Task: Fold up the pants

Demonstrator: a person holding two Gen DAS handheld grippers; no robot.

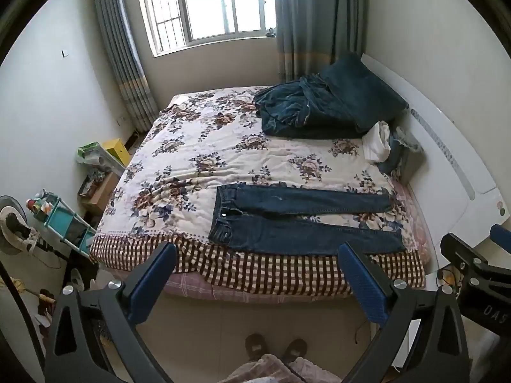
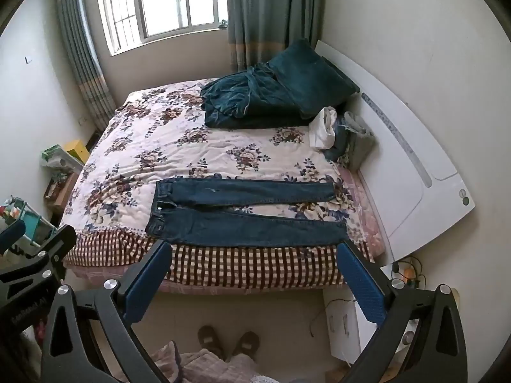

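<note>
Denim pants (image 1: 297, 220) look soft, fairly heavy, best pinched at waistband and hems; left gripper (image 1: 255, 257) and right gripper (image 2: 252, 253) gape wide, empty.

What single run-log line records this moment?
stage: pre-grasp | dark blue denim jeans: flat, unfolded on floral quilted bed | left gripper: open, empty | right gripper: open, empty

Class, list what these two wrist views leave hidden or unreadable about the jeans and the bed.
- Jeans: underside hidden against the quilt, both views.
- White tag at the waistband: too small to read.
- Bed's near side: partly behind the left gripper and right gripper fingers.
- Clothes pile by the headboard: items overlap, indistinct.
</note>
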